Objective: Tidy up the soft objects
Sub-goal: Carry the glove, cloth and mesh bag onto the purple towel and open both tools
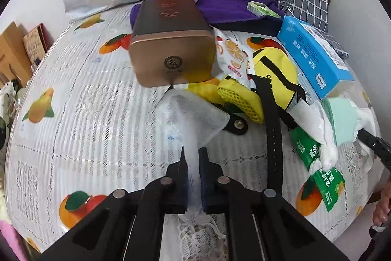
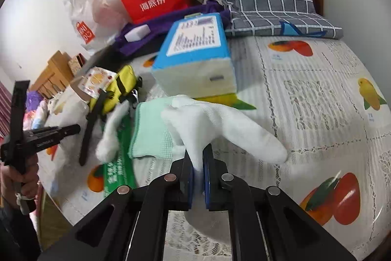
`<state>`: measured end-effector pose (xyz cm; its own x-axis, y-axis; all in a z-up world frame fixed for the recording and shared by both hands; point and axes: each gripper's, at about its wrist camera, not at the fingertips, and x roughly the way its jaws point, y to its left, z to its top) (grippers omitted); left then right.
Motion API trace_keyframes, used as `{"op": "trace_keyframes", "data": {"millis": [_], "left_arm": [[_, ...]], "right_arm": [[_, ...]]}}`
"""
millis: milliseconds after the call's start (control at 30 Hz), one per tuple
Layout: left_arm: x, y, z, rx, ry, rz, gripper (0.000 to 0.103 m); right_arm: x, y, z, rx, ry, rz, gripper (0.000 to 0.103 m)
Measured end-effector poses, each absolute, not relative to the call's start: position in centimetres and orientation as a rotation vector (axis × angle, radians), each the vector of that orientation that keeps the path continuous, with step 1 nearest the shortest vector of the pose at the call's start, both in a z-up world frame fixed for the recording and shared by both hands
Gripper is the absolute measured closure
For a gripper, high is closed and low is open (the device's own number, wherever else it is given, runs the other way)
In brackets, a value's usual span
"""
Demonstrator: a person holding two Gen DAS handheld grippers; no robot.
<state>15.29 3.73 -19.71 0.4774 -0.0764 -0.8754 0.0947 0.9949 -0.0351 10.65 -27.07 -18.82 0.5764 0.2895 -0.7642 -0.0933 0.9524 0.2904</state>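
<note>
The right gripper [image 2: 198, 158] pinches a limp white knit glove [image 2: 220, 124], fingers splayed outward. The left gripper [image 1: 193, 158] clamps a translucent bubble-wrap pouch [image 1: 193, 116].

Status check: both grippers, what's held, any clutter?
Left gripper shut on mesh bag. Right gripper shut on white glove. Tin, tissue box, yellow pouch crowd the table ahead.

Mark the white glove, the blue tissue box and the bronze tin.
white glove [image 2: 227, 129], right wrist view, on the knit palm just above the pinching fingers.
blue tissue box [image 2: 195, 45], right wrist view, on its labelled top face.
bronze tin [image 1: 171, 50], left wrist view, on its near end face.
</note>
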Motion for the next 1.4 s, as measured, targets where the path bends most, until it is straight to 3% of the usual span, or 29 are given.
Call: {"op": "trace_keyframes", "data": {"millis": [667,1400], "left_arm": [[16.5,5.0,-13.6,-0.064,0.974,-0.066,0.096],[24.8,6.6,-9.6,-0.092,0.938,-0.034,0.096]], "right_arm": [[12.3,-25.7,-10.7,0.168,0.790,0.325,0.096],[22.3,-23.9,-6.1,0.126,0.733,0.255,0.096]]}}
